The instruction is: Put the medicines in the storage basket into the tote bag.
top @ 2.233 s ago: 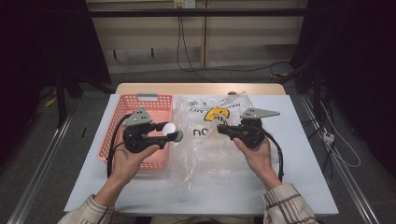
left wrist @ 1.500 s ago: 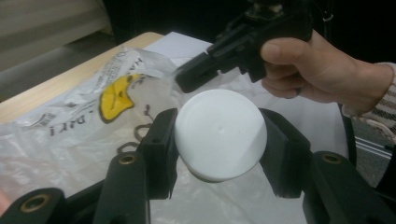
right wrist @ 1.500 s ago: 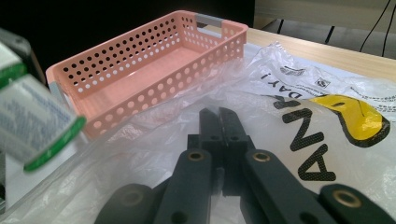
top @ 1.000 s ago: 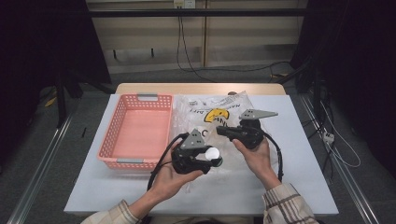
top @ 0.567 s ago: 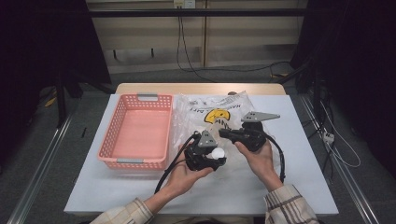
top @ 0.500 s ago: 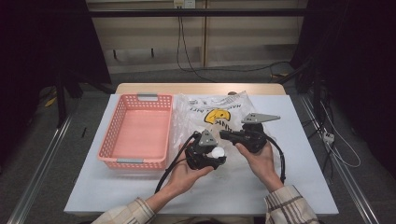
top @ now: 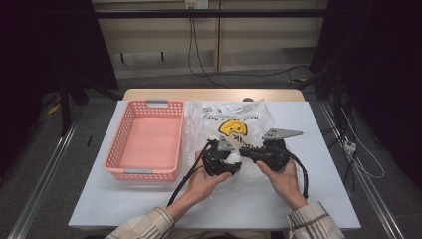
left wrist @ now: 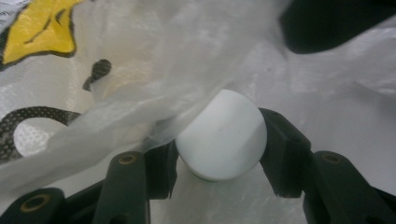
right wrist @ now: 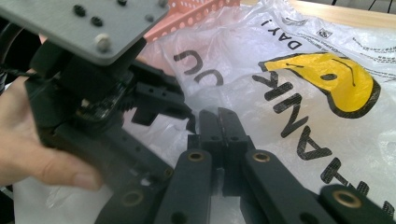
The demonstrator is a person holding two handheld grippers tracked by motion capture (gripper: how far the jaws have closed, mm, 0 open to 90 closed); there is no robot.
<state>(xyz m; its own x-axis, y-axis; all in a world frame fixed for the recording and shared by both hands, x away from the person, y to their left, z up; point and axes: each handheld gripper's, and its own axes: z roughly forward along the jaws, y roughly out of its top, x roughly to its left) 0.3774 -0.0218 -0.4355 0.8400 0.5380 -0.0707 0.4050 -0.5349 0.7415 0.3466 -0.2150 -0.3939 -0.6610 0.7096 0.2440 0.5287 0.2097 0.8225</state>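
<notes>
The left tongs [left wrist: 217, 154] are squeezing a white ball [left wrist: 222, 135] between their two black jaws. The ball is sitting right in the middle, touching a jaw on each side. It is smooth and round, with one flat-looking edge at the bottom. Being round, it has no long side, so I cannot tell which way it is pointing.

A fold of the plastic bag [left wrist: 154, 60] is lying over the top left of the ball. The bag is thin, see-through and crinkly. It has a yellow smiley face and black letters on it.

In the high view the left tongs [top: 234, 160] are lying on the near part of the bag [top: 234, 117], just below the smiley face. The ball [top: 232, 159] is showing there as a small white spot. The right tongs [top: 245, 151] are sitting just beside them, coming in from the right.

In the right gripper view the right tongs [right wrist: 217, 123] are pressed tight together over the bag [right wrist: 299, 70]. I cannot tell if they are pinching the plastic.

A pink basket [top: 144, 142] with little holes in its walls is sitting just left of the bag on the white surface [top: 318, 199].
</notes>
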